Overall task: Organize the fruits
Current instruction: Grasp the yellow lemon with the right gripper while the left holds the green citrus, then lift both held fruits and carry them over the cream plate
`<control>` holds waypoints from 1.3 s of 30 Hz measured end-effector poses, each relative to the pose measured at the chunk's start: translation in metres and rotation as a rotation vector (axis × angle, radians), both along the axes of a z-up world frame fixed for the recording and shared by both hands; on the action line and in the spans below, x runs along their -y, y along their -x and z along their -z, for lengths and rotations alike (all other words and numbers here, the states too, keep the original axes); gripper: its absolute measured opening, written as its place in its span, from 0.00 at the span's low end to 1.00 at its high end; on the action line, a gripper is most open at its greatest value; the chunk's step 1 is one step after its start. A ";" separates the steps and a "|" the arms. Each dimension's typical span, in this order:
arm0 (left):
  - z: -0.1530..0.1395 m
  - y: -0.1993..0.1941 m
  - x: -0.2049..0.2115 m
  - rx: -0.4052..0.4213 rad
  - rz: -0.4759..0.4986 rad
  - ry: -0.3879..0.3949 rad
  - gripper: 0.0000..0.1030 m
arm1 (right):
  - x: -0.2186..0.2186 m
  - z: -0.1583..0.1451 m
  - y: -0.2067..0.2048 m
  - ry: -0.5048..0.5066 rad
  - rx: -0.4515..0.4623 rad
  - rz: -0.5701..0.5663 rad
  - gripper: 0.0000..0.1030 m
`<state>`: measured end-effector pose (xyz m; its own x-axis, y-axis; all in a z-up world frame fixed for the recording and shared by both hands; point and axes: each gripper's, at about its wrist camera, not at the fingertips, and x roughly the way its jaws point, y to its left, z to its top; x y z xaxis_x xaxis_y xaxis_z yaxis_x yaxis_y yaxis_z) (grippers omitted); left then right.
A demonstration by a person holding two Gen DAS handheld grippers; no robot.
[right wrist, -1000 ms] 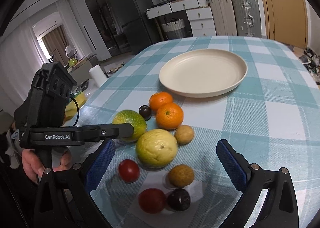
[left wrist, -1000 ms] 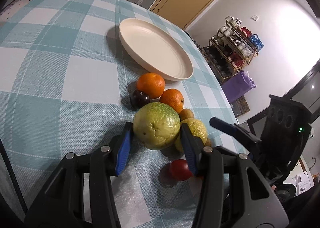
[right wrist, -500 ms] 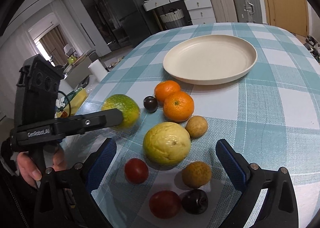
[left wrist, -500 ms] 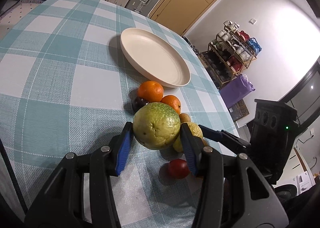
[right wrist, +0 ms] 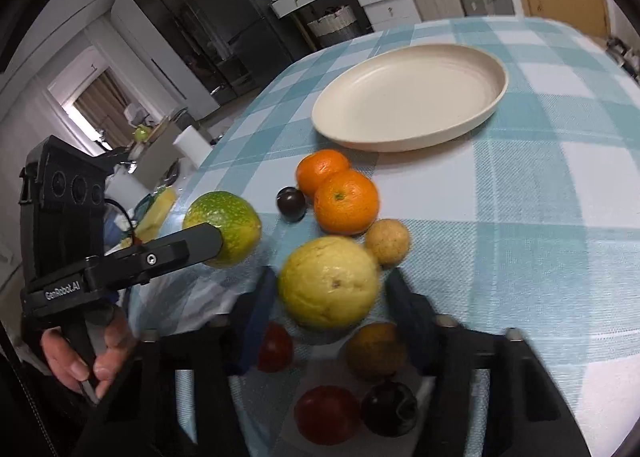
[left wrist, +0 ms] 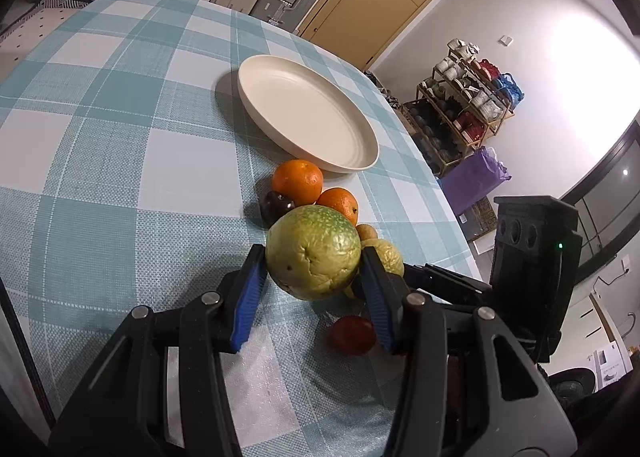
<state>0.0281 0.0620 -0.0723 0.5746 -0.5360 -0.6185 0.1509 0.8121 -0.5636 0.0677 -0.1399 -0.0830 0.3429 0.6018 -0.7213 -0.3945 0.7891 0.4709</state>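
A: What is the left gripper (left wrist: 314,285) doing?

B: It is clamping a green fruit (left wrist: 313,253) between its blue pads, in the lower middle of the left wrist view. In the right wrist view that fruit is sitting at centre left, behind the gripper's black finger.

A: And the right gripper (right wrist: 330,297)?

B: Its jaws have just been closing around a yellow fruit (right wrist: 329,281), which is lying between them in the lower middle of the frame. The fingers are blurring there, but they are standing right against the fruit's sides; whether they are pressing yet I cannot tell.

A: Where are the other fruits lying?

B: On the checked cloth (right wrist: 540,241). Two oranges (right wrist: 344,201) are touching each other just below the plate (right wrist: 408,137), with a dark plum (right wrist: 291,204) to their left and a small brown fruit (right wrist: 387,241) beside the yellow one. Near the bottom edge, a red fruit (right wrist: 326,413) and another dark one (right wrist: 389,409) are resting side by side.

A: Is anything lying on the plate?

B: It is showing only its cream surface, at upper right.

A: Any person in view?

B: A hand (right wrist: 86,357) is gripping the left gripper's handle at lower left.
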 end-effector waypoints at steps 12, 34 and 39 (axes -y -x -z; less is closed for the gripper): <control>-0.015 -0.009 0.000 0.034 0.002 -0.012 0.43 | 0.010 -0.019 0.008 -0.047 0.081 0.003 0.49; -0.073 -0.086 0.008 0.109 -0.002 -0.069 0.43 | 0.038 -0.078 -0.059 -0.044 0.237 0.040 0.49; -0.081 -0.121 0.007 0.097 -0.018 -0.099 0.43 | 0.046 -0.090 -0.092 -0.024 0.269 0.049 0.49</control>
<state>0.1488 0.0549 0.0083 0.6432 -0.4645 -0.6088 0.1856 0.8659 -0.4645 0.1592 -0.1855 0.0072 0.5495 0.5952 -0.5864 -0.4691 0.8005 0.3730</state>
